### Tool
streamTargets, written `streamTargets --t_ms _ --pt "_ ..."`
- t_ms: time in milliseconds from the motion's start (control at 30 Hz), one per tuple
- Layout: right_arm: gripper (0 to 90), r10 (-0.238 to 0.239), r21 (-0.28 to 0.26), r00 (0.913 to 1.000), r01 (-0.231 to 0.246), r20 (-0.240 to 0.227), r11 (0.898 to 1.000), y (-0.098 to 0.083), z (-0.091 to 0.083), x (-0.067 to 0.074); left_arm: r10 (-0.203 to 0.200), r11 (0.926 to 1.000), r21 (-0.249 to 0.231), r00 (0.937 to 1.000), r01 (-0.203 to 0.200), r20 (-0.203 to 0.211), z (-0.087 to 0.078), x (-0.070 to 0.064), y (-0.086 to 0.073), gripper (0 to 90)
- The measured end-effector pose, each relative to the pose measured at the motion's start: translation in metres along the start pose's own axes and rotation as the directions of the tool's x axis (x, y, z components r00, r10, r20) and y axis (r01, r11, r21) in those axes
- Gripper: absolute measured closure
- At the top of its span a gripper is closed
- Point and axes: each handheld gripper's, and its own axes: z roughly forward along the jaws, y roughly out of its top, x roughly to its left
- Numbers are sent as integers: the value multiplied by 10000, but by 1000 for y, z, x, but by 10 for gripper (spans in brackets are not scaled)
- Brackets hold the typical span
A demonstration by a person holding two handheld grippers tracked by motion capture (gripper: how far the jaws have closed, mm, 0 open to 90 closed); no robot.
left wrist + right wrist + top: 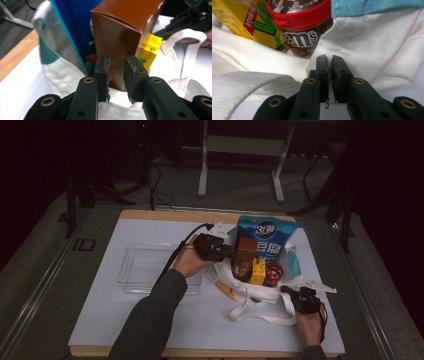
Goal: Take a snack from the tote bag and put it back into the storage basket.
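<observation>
Pinching the limp white tote bag (260, 292) rim, right hand-held gripper (300, 296); left hand-held gripper (117, 75) spread astride stiff, light brown carton (125, 32), best gripped mid-sides.

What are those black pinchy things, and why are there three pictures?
They are hand-held grabbing tools. One picture looks down from above; the other two come from cameras riding on each tool. A white cloth bag on the white table holds a blue pouch, brown carton, yellow box and red-lidded candy tub. A clear plastic tray lies beside it. The left tool has its fingers around the brown carton's edge, apparently not yet squeezing. The right tool pinches the bag's cloth.
</observation>
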Motion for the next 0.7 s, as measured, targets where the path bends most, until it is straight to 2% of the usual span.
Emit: streamTargets --t_ms 167,200,333,400,467,500,700 --pt "843 -10 0 10000 10 38 10000 0 0 0 243 9997 -20 9987 -243 440 0 -6 1 735" --pt "842 -23 -2 10000 23 46 10000 0 0 0 299 9995 20 9988 -300 398 0 -6 1 722" --pt "842 7 -7 10000 -7 53 10000 0 0 1 351 9994 17 9991 -352 227 0 -4 1 610" --pt "840 19 3 10000 -19 48 10000 0 0 1 353 9993 -120 9989 -350 294 0 -2 1 578" --pt "835 30 -12 10000 -30 37 10000 0 0 0 305 9994 -189 9971 -293 694 1 0 0 516" --pt "824 21 -7 10000 -21 60 10000 0 0 0 349 9993 -177 9962 -335 798 2 -1 0 517" --pt "823 42 -18 10000 -42 53 10000 -1 0 0 287 9995 -159 9967 -276 757 7 1 5 434"
